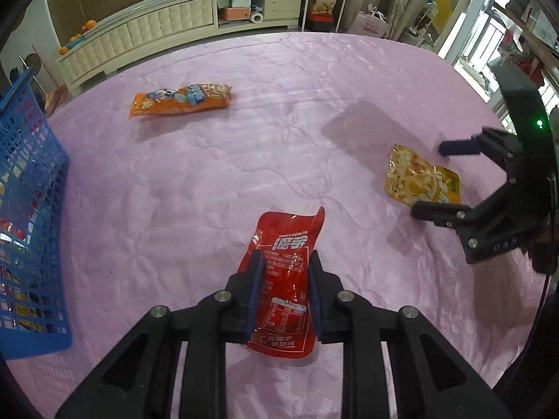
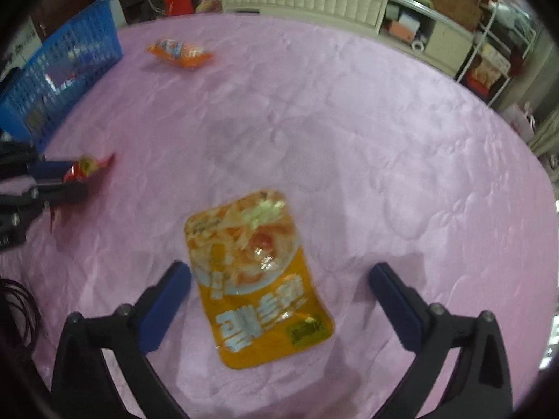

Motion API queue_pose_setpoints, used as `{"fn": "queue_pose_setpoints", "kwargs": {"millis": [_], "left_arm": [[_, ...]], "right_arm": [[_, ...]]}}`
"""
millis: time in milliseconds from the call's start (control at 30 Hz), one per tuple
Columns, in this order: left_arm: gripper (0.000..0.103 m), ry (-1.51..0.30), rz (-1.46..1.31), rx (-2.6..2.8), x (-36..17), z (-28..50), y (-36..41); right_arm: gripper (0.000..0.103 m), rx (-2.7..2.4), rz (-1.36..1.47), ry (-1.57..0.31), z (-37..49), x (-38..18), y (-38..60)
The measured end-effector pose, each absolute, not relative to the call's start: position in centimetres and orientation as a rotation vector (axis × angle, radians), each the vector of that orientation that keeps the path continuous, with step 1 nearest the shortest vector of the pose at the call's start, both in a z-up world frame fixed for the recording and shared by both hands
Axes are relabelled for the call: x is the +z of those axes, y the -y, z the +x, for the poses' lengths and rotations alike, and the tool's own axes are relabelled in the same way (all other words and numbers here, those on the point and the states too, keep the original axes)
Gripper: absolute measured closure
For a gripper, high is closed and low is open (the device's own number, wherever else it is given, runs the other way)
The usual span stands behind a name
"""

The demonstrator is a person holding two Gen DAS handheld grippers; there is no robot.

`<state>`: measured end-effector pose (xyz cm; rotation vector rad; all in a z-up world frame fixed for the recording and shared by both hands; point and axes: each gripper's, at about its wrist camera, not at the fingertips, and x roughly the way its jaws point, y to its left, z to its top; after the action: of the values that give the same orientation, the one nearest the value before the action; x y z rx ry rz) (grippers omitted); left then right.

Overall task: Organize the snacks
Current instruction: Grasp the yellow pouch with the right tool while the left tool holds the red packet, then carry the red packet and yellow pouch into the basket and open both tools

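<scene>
My blue basket (image 1: 31,209) is cut off at the left edge, its contents unreadable; the right wrist view is blurred.

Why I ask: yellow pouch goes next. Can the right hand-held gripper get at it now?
Probably yes: the right hand-held gripper hangs open above the yellow snack pouch, which lies flat and alone on the pink cloth.

I see wide open pink bedspread (image 1: 279,132) between the orange packet (image 1: 181,99) far off and the blue basket (image 1: 31,188) at the left edge. The basket's wall blocks that side. My right claw (image 1: 433,178) straddles the yellow pouch (image 2: 255,272); my left claw (image 1: 284,279) has bare cloth around it.
</scene>
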<state>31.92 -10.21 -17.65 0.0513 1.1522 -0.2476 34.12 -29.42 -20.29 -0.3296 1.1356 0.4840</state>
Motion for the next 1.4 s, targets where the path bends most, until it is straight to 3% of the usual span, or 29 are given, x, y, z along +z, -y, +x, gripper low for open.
{"fn": "queue_pose_setpoints", "kwargs": {"millis": [167, 333, 600, 967, 1400], "left_arm": [[0.081, -1.146, 0.048, -0.250, -18.0, 31.9, 10.4], [0.081, -1.142, 0.043, -0.258, -17.9, 31.5, 10.3], [0.081, -1.138, 0.004, -0.279, -17.3, 30.6, 9.1], [0.082, -1.027, -0.039, -0.283, -12.8, 26.6, 5.7], [0.082, -0.872, -0.096, -0.241, -6.8, 22.8, -0.5]], "right_arm": [[0.006, 0.499, -0.340, -1.140, 33.9, -20.2, 29.2], [0.045, 0.557, -0.355, -1.117, 31.7, -19.6, 28.0], [0.070, 0.566, -0.368, -1.159, 30.3, -19.6, 26.1], [0.074, 0.562, -0.206, -1.189, 26.7, -18.7, 24.6], [0.073, 0.603, -0.270, -1.006, 22.9, -8.8, 17.4]]}}
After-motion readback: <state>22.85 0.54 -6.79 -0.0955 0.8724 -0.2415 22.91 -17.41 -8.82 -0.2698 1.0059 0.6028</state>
